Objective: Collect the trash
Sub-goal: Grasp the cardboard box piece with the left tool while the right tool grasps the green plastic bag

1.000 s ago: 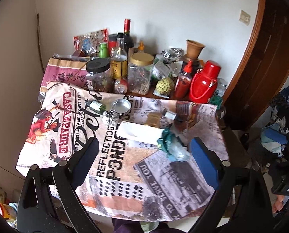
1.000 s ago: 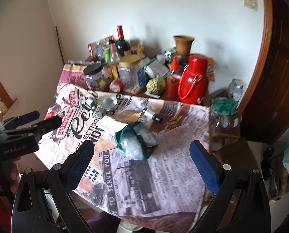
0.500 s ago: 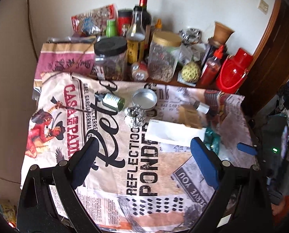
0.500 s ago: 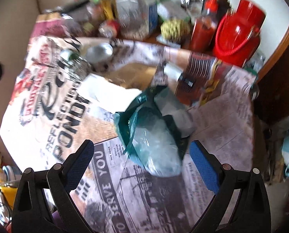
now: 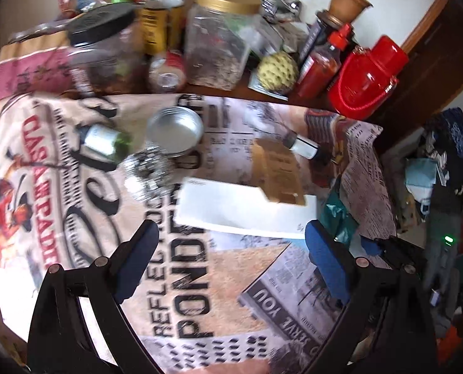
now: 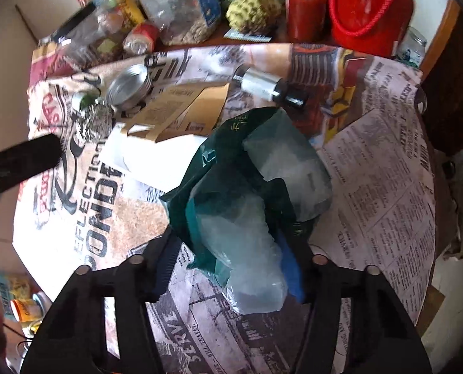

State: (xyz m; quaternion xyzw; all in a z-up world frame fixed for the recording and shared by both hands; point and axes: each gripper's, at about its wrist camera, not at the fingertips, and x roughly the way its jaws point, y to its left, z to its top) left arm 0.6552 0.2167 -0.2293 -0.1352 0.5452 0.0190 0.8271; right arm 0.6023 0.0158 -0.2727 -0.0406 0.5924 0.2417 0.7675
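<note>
The right hand-held gripper (image 6: 228, 268) is closing around the crumpled dark-green and clear plastic bag (image 6: 247, 205), which lies on the newspaper-print cloth of the tabletop (image 6: 380, 187), just beside a white paper sheet (image 6: 144, 159). The bag sits between the jaws, but firm pressing by the pads cannot be confirmed. The bunched lower end should be gathered fully between the pads, and the cloth beneath kept out of the pinch — otherwise it would be dragged along. The left hand-held gripper (image 5: 231, 249) is held spread and empty above the white sheet. Motion blur softens both views; the bag's contents cannot be made out, and the right blue pad (image 6: 290, 277) is partly hidden behind the plastic.
</note>
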